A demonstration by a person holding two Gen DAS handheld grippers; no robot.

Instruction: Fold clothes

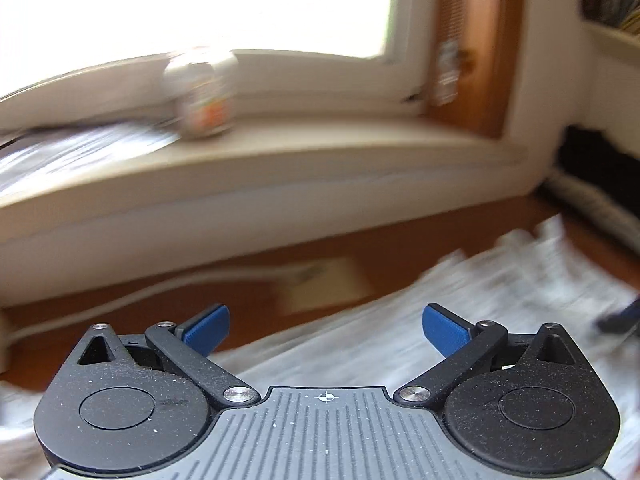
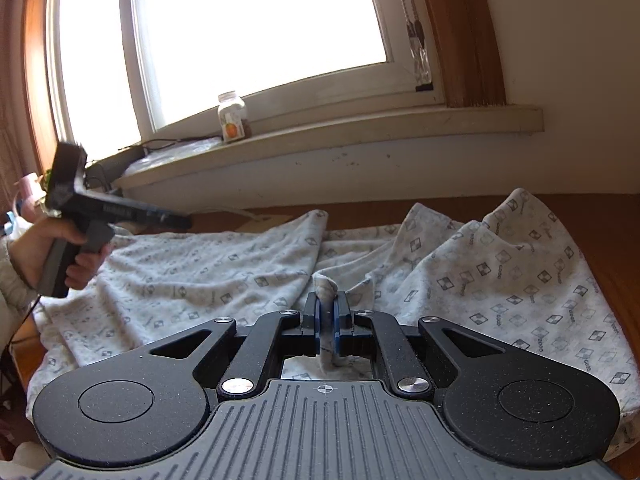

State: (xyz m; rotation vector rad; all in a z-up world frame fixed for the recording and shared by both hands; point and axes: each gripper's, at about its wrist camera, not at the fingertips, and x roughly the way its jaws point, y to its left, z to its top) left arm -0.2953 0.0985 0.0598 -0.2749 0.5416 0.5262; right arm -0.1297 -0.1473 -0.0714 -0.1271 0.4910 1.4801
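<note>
Right claw (image 2: 327, 316) clenched on raised fold of patterned garment (image 2: 500, 272), pads pinching cloth. Garment spread rumpled across wooden table (image 2: 612, 224) below windowsill (image 2: 360, 128). Left claw (image 1: 326, 330) released, nothing between pads, above garment's edge. Bottle (image 2: 231, 117) on sill.

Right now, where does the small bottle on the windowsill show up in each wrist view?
Left wrist view: bottle, blurred, upper left of centre on the windowsill.
Right wrist view: bottle, sharp, upper left of centre, on the sill below the window.
Shared landmark: the patterned grey garment on the wooden table below the sill.
</note>
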